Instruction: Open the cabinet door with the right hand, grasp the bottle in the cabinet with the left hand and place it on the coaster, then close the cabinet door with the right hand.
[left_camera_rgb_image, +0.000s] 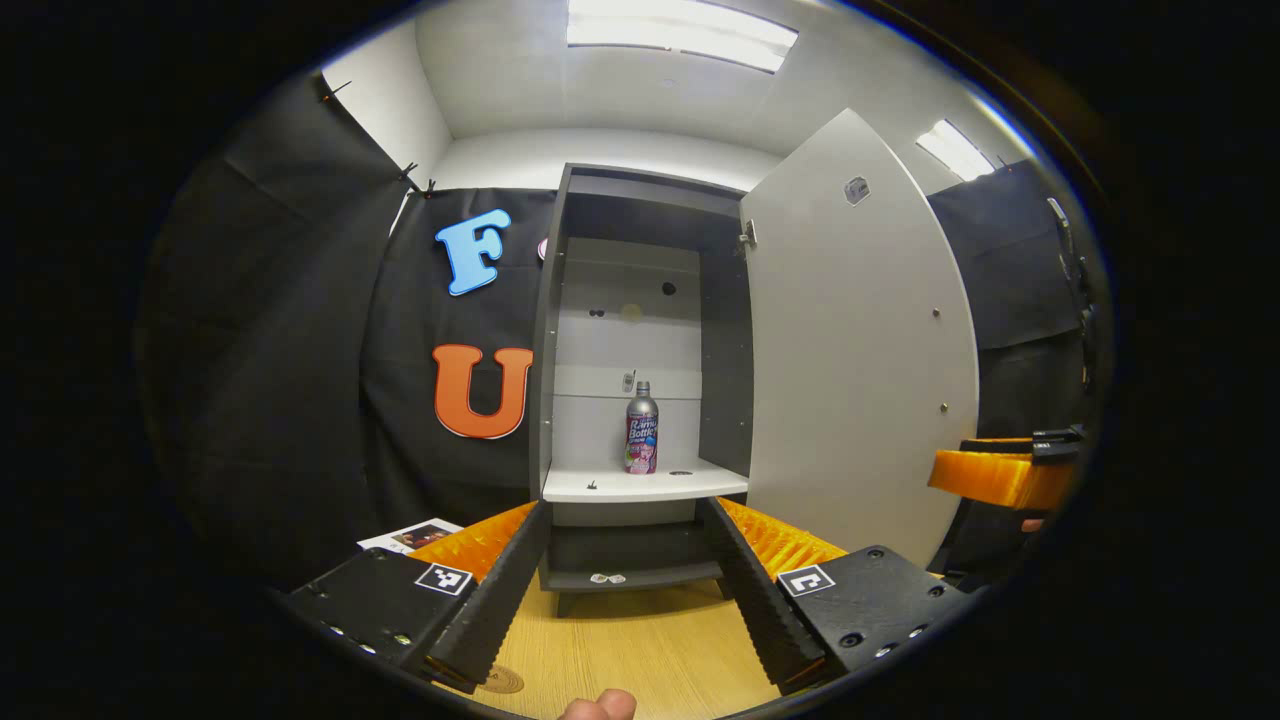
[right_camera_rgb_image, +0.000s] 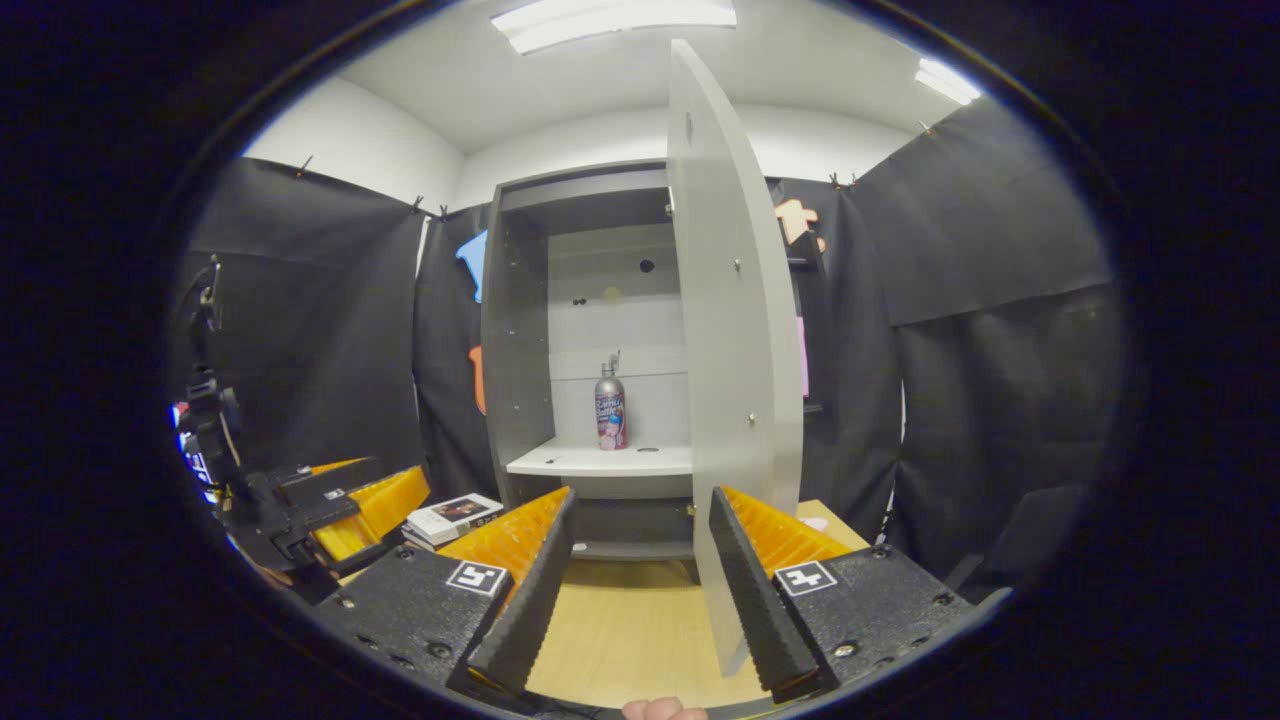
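Observation:
The grey cabinet stands open with its door swung out to the right. Inside, a silver bottle with a pink label stands upright on the white shelf. My left gripper is open, well in front of the shelf and lined up with the bottle. A round wooden coaster lies on the table by its left finger. In the right gripper view the door is seen edge-on, just inside the right finger of my open right gripper. The bottle stands farther back.
A booklet lies on the wooden table left of the cabinet, and a small stack of books shows there too. The lower shelf holds small bits. Black cloth walls surround the booth.

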